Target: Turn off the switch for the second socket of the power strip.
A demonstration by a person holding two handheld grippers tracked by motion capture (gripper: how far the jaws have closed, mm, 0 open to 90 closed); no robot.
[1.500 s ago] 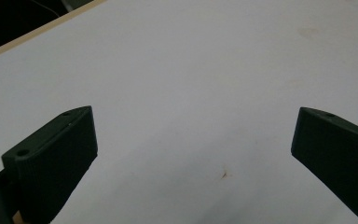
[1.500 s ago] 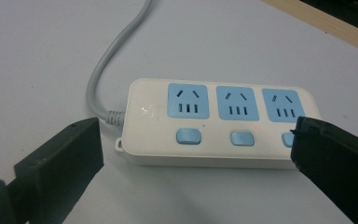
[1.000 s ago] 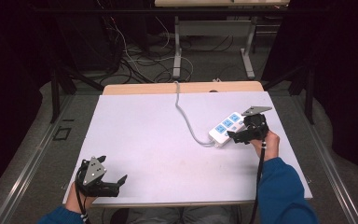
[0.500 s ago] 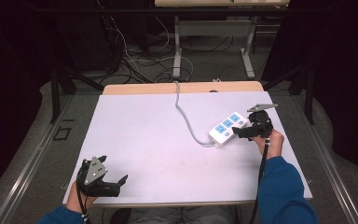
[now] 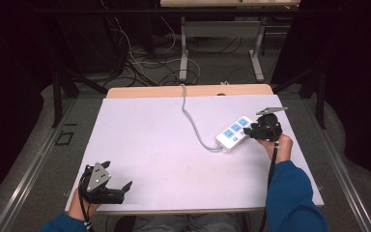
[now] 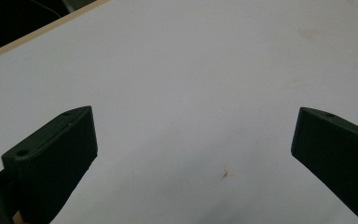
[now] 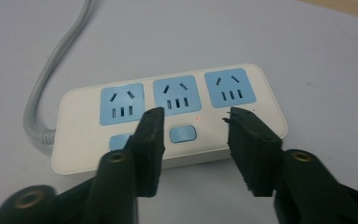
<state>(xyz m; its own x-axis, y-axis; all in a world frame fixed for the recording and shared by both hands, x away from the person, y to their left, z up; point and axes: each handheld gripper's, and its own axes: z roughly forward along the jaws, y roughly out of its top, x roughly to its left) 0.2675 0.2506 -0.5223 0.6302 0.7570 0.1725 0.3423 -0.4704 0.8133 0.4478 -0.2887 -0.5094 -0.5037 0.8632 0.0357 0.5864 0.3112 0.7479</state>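
Note:
A white power strip (image 5: 233,133) with three blue sockets lies on the right part of the white table (image 5: 164,145). Its grey cable (image 5: 191,118) runs off the far edge. My right gripper (image 5: 257,130) hovers at the strip's right end. In the right gripper view the right gripper (image 7: 196,119) has its tips above the power strip (image 7: 84,140), on either side of the blue switch button (image 7: 182,134). Its jaws have just been closing, a gap remains between them, and they clamp nothing. My left gripper (image 5: 113,186) rests near the front left corner. The left gripper (image 6: 193,149) stands wide open above bare table.
A wooden strip (image 5: 188,91) borders the table's far edge. Beyond it, tangled cables (image 5: 135,63) lie on the floor among metal table legs (image 5: 183,43). A small brown mark (image 6: 224,175) is on the table surface between the left jaws.
The right gripper's jaws have narrowed over the power strip's end and the hand has shifted slightly. The left gripper has stayed where it was.

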